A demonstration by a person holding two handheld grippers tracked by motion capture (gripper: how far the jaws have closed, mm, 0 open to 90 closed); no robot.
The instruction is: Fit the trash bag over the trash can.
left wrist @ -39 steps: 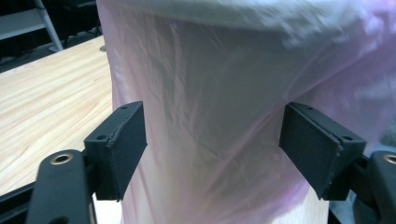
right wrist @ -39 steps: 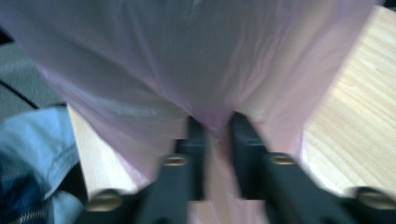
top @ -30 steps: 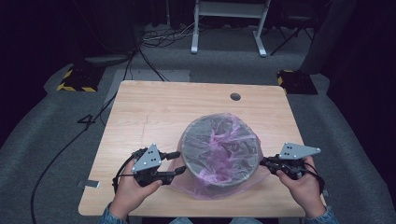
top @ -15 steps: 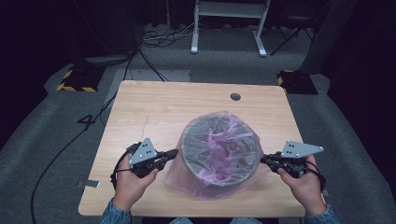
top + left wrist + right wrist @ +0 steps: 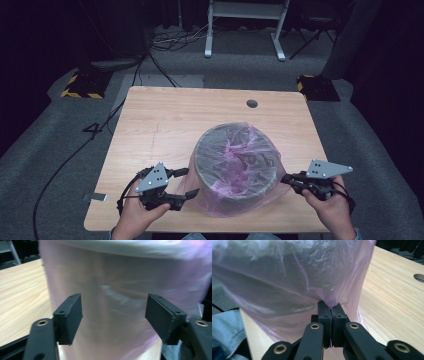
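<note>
Pink bag: thin translucent plastic bag (image 5: 220,200) draped over a grey round bin (image 5: 235,165), standing at the near middle of the wooden tabletop (image 5: 165,125).
Right claw (image 5: 331,312): jaws pressed together, pinching a fold of the film beside the bin.
Left claw (image 5: 113,315): jaws spread wide, film between them, blurred; holding nothing.
Far side: bare wood reaches to a cable hole (image 5: 252,103) near the back edge.
</note>
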